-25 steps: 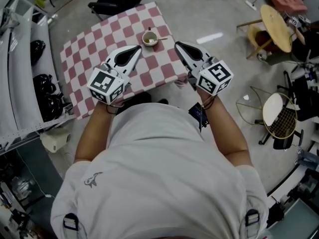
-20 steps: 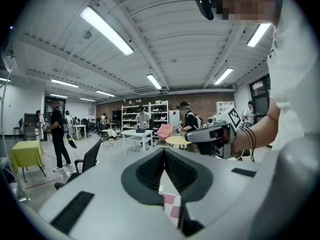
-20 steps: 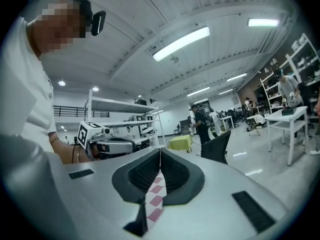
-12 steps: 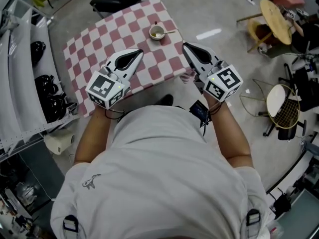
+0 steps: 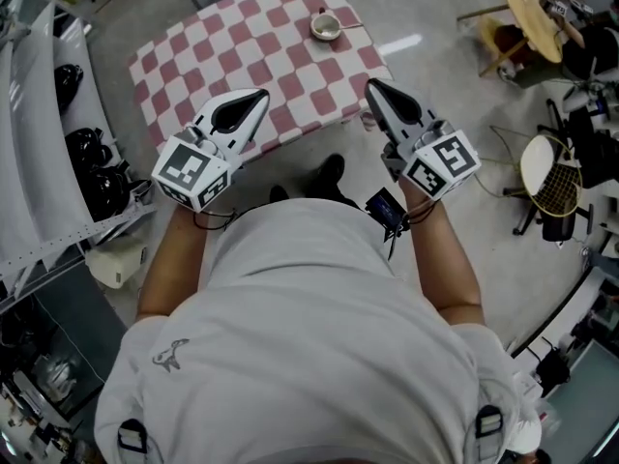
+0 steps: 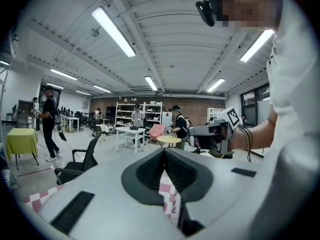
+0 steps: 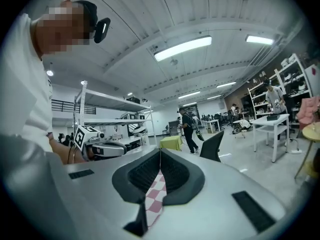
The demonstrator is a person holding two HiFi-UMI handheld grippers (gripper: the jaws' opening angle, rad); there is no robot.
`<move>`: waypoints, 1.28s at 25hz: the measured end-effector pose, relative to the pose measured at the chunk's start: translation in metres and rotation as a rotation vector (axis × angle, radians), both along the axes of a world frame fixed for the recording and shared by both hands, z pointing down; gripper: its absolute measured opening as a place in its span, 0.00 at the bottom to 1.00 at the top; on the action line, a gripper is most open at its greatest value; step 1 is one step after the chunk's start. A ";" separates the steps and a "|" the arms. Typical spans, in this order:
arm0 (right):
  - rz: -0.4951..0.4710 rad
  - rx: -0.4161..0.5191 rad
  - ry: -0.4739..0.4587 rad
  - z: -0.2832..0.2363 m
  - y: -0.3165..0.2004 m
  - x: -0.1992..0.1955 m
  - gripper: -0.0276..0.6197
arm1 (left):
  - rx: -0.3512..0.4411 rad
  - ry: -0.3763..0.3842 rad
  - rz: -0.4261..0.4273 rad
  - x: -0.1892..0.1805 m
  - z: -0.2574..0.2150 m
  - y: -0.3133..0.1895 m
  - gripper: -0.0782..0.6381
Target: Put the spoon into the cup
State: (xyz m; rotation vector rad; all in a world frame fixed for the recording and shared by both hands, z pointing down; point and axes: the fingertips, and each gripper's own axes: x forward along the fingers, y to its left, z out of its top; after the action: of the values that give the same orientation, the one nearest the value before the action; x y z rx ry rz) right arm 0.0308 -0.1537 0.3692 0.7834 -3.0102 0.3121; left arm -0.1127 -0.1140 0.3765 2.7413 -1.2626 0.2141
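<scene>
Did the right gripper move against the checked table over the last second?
Yes. The right gripper has drawn back toward the person, from near the small round cup to the near edge of the red-and-white checked tablecloth.

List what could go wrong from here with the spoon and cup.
1. The small pale cup stands close to the right edge of the red-and-white checked tablecloth; a bump could send it off.
2. The handle of the metal spoon juts past the rim toward that edge, so it may tip the cup.
3. The right gripper and left gripper, both shut and empty, hang by the cloth's near edge; snagging it could drag the cup.
</scene>
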 end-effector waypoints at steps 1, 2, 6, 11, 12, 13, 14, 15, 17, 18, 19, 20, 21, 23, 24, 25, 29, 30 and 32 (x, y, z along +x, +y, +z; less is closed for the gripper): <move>0.005 -0.003 0.002 0.002 0.011 -0.003 0.09 | -0.003 0.005 0.009 -0.003 0.002 0.009 0.13; 0.012 -0.006 0.005 0.004 0.023 -0.005 0.09 | -0.009 0.008 0.020 -0.004 0.005 0.018 0.13; 0.049 -0.031 0.043 0.014 0.061 -0.006 0.09 | -0.031 0.017 0.068 -0.002 0.016 0.046 0.13; 0.050 -0.032 0.068 0.017 0.097 -0.001 0.09 | -0.004 0.044 0.079 0.004 0.012 0.075 0.13; 0.049 -0.026 0.071 0.016 0.102 0.002 0.09 | 0.002 0.047 0.076 0.006 0.009 0.080 0.13; 0.048 -0.021 0.071 0.014 0.107 0.005 0.09 | 0.005 0.050 0.073 0.009 0.007 0.084 0.13; 0.046 -0.018 0.073 0.013 0.112 0.008 0.09 | 0.007 0.053 0.070 0.012 0.004 0.087 0.13; 0.044 -0.017 0.077 0.013 0.116 0.012 0.09 | 0.009 0.057 0.068 0.017 0.002 0.091 0.13; 0.037 -0.019 0.088 0.014 0.122 0.019 0.09 | 0.010 0.058 0.062 0.026 -0.002 0.096 0.13; 0.032 -0.022 0.091 0.015 0.125 0.023 0.09 | 0.010 0.058 0.057 0.031 -0.004 0.098 0.13; 0.027 -0.026 0.089 0.016 0.127 0.027 0.09 | 0.012 0.058 0.050 0.037 -0.005 0.100 0.13; 0.021 -0.029 0.086 0.018 0.130 0.031 0.09 | 0.013 0.059 0.043 0.042 -0.007 0.103 0.13; 0.017 -0.032 0.084 0.019 0.133 0.037 0.09 | 0.016 0.058 0.038 0.049 -0.007 0.107 0.13; 0.017 -0.027 0.090 0.023 0.144 0.053 0.09 | 0.026 0.056 0.033 0.063 -0.007 0.118 0.13; 0.016 -0.021 0.096 0.025 0.149 0.061 0.09 | 0.030 0.054 0.029 0.070 -0.006 0.124 0.13; 0.012 -0.017 0.099 0.027 0.153 0.069 0.09 | 0.030 0.051 0.021 0.076 -0.005 0.129 0.13; -0.026 -0.021 0.093 0.033 0.173 0.097 0.09 | 0.014 0.045 -0.009 0.106 0.003 0.153 0.13; -0.035 -0.022 0.094 0.034 0.179 0.104 0.09 | 0.014 0.043 -0.009 0.115 0.004 0.161 0.13; -0.051 -0.019 0.090 0.034 0.190 0.118 0.09 | 0.020 0.038 -0.014 0.131 0.007 0.174 0.13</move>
State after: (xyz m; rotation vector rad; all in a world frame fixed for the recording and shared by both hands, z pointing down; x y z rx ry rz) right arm 0.1483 0.0364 0.4036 0.6983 -2.9330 0.2949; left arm 0.0183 0.0598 0.3831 2.7388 -1.2801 0.1487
